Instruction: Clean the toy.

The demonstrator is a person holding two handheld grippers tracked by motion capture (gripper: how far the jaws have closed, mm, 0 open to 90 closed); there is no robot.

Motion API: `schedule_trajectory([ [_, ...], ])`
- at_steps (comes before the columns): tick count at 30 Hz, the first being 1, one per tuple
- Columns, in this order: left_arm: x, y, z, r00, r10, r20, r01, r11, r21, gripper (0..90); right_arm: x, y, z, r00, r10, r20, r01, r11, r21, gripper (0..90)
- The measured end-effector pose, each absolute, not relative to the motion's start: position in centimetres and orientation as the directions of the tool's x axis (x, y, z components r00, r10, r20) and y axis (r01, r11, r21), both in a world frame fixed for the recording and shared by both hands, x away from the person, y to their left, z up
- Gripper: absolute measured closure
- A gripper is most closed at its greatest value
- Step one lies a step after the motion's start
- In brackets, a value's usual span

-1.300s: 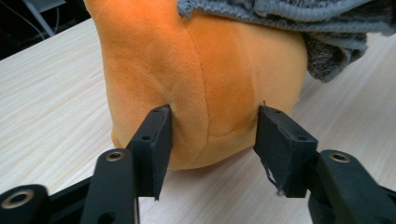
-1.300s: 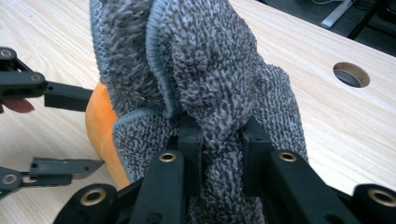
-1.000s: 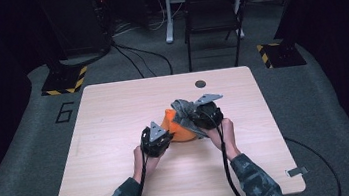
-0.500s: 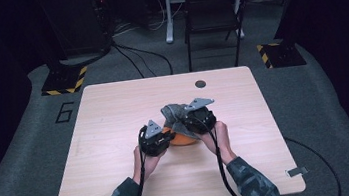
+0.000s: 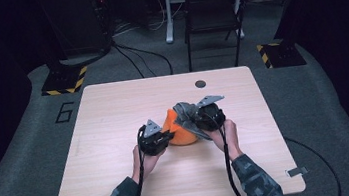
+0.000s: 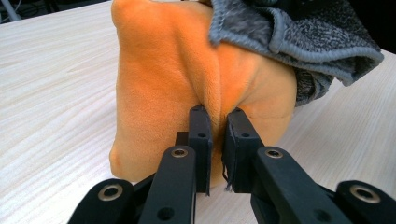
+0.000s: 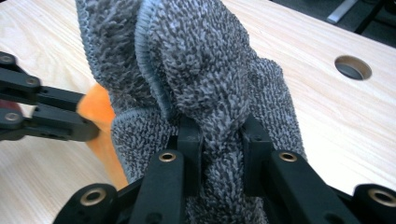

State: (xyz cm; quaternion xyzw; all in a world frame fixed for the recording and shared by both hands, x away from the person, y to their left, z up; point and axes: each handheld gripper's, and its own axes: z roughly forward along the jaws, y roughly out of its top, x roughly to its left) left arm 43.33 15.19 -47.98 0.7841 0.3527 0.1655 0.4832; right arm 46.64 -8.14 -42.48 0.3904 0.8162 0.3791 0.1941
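An orange plush cloth (image 5: 177,128) stands bunched up at the middle of the table (image 5: 114,115). A grey knitted cloth (image 5: 185,114) drapes over its right side. My left gripper (image 5: 167,136) is shut on a fold of the orange cloth (image 6: 177,70), its jaws pinching the fabric (image 6: 217,130). My right gripper (image 5: 196,120) is shut on a bunch of the grey cloth (image 7: 205,79), which swells between its jaws and rises in front of them. In the right gripper view the left gripper (image 7: 70,123) reaches the orange cloth (image 7: 100,116) from the left.
A round cable hole (image 5: 200,83) lies near the table's far edge, also seen as the hole (image 7: 353,67) in the right gripper view. A dark chair (image 5: 212,8) stands beyond the table. Two metal clips (image 5: 297,171) sit at the near corners.
The right gripper with the grey cloth has shifted left and slightly down, closer over the orange cloth. The left gripper has stayed put.
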Motion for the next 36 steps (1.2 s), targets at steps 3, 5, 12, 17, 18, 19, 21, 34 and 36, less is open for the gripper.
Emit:
schedule_trajectory([
  [3,43.3,15.2,-48.0,0.696,0.713,-0.084,0.394,-0.282,0.875,82.4,46.9,-8.6,-42.8,-0.590,0.807,-0.006,0.519,0.386,0.763,74.2],
  [5,43.4,15.2,-48.0,0.696,0.713,-0.084,0.395,-0.282,0.874,82.3,47.2,-9.0,-43.0,-0.585,0.811,0.000,0.532,0.384,0.755,74.2],
  [12,43.4,15.2,-48.0,0.700,0.709,-0.091,0.396,-0.279,0.875,82.1,48.3,-10.5,-44.6,-0.541,0.841,0.029,0.594,0.356,0.721,74.2],
  [17,43.5,15.3,-48.0,0.702,0.707,-0.086,0.392,-0.283,0.875,82.0,48.9,-11.1,-45.7,-0.522,0.852,0.032,0.628,0.359,0.691,74.2],
  [18,43.5,15.3,-48.0,0.705,0.704,-0.086,0.394,-0.287,0.873,82.0,49.0,-11.2,-46.0,-0.522,0.853,0.030,0.633,0.364,0.684,74.2],
  [19,43.5,15.3,-48.0,0.703,0.705,-0.092,0.397,-0.282,0.874,82.0,49.1,-11.2,-46.3,-0.515,0.856,0.038,0.645,0.357,0.675,74.2],
  [21,43.5,15.3,-48.0,0.703,0.705,-0.092,0.396,-0.282,0.874,81.9,49.3,-11.4,-46.6,-0.512,0.858,0.029,0.649,0.364,0.668,74.2],
  [34,43.6,15.6,-48.0,0.698,0.709,-0.100,0.399,-0.269,0.877,81.8,49.6,-12.2,-45.8,-0.500,0.866,0.024,0.661,0.364,0.656,74.4],
  [36,43.6,15.6,-48.0,0.698,0.709,-0.100,0.398,-0.269,0.877,81.8,49.2,-12.1,-44.9,-0.502,0.864,0.023,0.638,0.353,0.684,74.4],
])
